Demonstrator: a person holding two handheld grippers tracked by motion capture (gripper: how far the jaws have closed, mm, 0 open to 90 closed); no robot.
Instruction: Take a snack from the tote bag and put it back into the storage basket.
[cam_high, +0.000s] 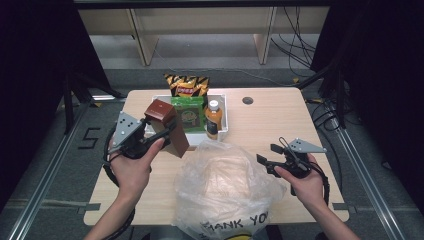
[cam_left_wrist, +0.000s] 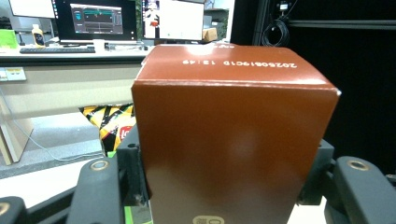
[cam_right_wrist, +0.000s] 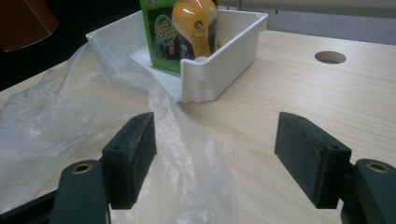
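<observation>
My left gripper (cam_high: 167, 131) is shut on a tall brown carton (cam_high: 167, 126), held above the table's left half, left of the bag. In the left gripper view the brown carton (cam_left_wrist: 233, 140) sits between both pads (cam_left_wrist: 130, 168), with a date code on its top face. A clear plastic bag (cam_high: 225, 190) with black lettering lies in the middle front of the table. My right gripper (cam_high: 267, 154) stands open at the bag's right edge. In the right gripper view the bag's film (cam_right_wrist: 93, 121) drapes past the left pad (cam_right_wrist: 130, 158), and the pads do not press on it.
A white tray (cam_high: 223, 116) at the back centre holds a green packet (cam_high: 189, 114) and an orange bottle (cam_high: 213, 119). A yellow-black chip bag (cam_high: 187, 85) stands behind it. A round hole (cam_high: 247, 100) marks the tabletop. Bare wood lies right of the tray.
</observation>
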